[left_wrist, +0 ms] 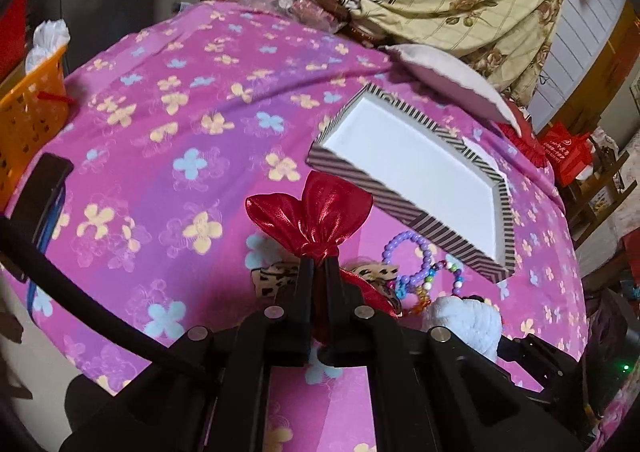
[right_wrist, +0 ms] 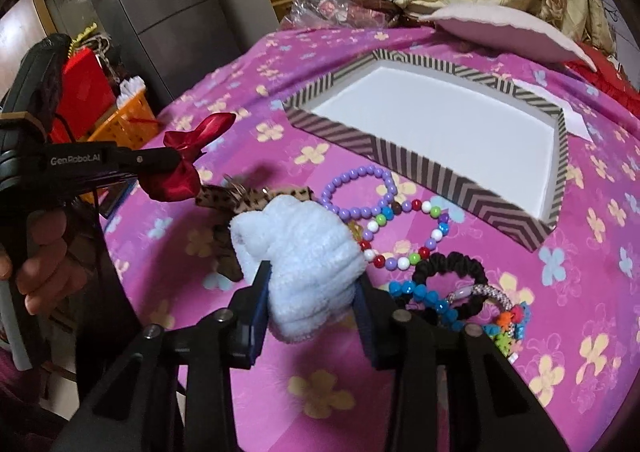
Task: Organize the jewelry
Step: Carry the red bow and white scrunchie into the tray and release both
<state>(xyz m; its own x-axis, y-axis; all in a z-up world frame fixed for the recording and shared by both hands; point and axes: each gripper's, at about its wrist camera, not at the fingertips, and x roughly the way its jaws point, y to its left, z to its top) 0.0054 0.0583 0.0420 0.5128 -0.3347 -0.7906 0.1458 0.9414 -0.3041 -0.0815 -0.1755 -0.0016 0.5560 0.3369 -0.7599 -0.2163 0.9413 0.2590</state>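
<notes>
Pinching a red bow (left_wrist: 310, 214) at its knot, my left gripper (left_wrist: 318, 262) has jaws nearly together, raised over the bedspread (left_wrist: 180, 112); its arm reads "GenRobot.AI". My right gripper (right_wrist: 310, 284), half spread, clamps a blue scrunchie (right_wrist: 298, 252). Bead bracelets (right_wrist: 400, 228) lie beside the striped tray (right_wrist: 420, 168).

- one striped tray (right_wrist: 472, 188) is sitting on the bedspread
- three beaded bracelets are lying beside it
- one red satin bow (left_wrist: 310, 214) is showing
- one fluffy white scrunchie (right_wrist: 300, 264) is showing
- one black scrunchie (right_wrist: 450, 272) is showing
</notes>
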